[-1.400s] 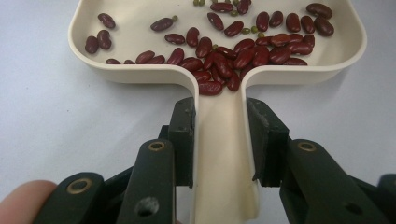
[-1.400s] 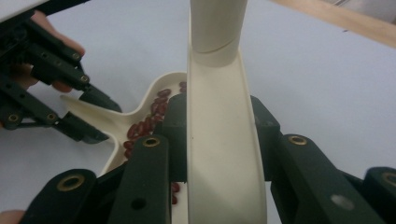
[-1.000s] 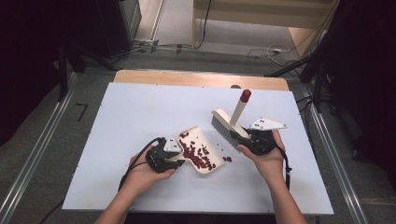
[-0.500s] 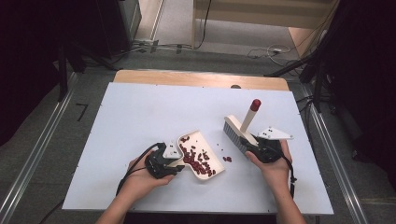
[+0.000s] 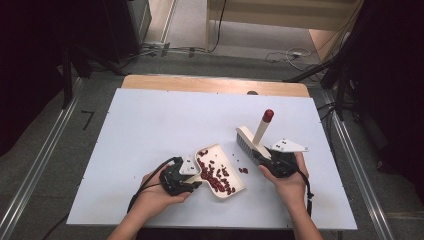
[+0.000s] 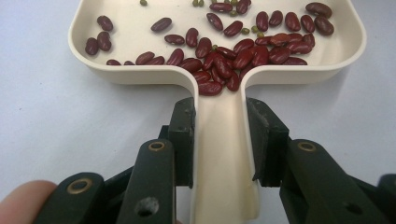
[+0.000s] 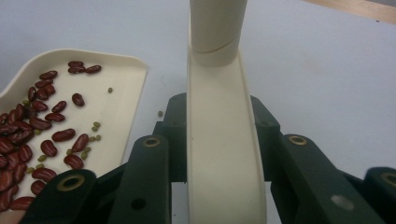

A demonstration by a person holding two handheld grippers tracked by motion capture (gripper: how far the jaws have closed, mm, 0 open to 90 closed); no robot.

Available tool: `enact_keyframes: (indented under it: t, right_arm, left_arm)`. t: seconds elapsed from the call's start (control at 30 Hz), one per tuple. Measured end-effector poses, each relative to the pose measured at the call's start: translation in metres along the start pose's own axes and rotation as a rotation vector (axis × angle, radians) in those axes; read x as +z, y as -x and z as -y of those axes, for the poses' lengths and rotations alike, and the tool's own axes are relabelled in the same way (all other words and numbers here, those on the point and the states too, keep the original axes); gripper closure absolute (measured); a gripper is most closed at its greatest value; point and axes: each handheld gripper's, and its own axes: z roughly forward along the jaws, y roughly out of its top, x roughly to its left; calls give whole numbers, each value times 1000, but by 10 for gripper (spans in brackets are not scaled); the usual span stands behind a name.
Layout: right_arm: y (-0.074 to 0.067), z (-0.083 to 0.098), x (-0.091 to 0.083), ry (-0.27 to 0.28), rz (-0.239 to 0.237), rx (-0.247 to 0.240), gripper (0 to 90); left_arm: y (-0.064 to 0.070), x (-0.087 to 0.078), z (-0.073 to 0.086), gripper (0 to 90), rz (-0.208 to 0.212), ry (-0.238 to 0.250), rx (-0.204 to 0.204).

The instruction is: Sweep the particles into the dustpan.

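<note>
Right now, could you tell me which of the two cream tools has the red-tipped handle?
The brush, held by the right gripper; the dustpan has a plain cream handle and holds the beans.

Cream dustpan (image 5: 226, 172) holding beans (image 5: 215, 176); brush (image 5: 252, 140) beside.

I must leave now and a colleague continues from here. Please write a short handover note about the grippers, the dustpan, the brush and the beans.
Left gripper: shut on the dustpan handle, pan resting on the table.
Right gripper: shut on the brush, held just right of the pan, red-tipped handle pointing up and away.
Done: most red beans and some small green ones lie in the pan.
Left: two or three loose beans on the table between pan and brush; sweep them in.
</note>
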Motion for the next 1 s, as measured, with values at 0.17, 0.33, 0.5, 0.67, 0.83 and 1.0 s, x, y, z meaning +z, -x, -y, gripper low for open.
enact_keyframes:
  t: [0.17, 0.33, 0.5, 0.67, 0.83, 1.0]
  right_arm:
    - [-15, -1, 0, -17, -3, -11, 652]
    - [-34, 1, 2, -28, 6, -37, 651]
    - [-47, 1, 2, -24, -6, -26, 651]
    - [-61, 0, 0, -14, -43, -14, 652]
    - [-77, -3, -2, -2, -76, -28, 652]
    - [-87, -6, -4, -5, -138, -38, 652]
  left_arm:
    - [0, 1, -1, 664, 4, 1, 3]
    - [0, 2, -1, 664, 6, 3, -3]
    - [0, 3, 0, 664, 9, 4, -1]
    - [-1, 3, 0, 664, 11, 3, -1]
    - [0, 3, 0, 664, 10, 5, -1]
    - [0, 3, 0, 664, 10, 10, -5]
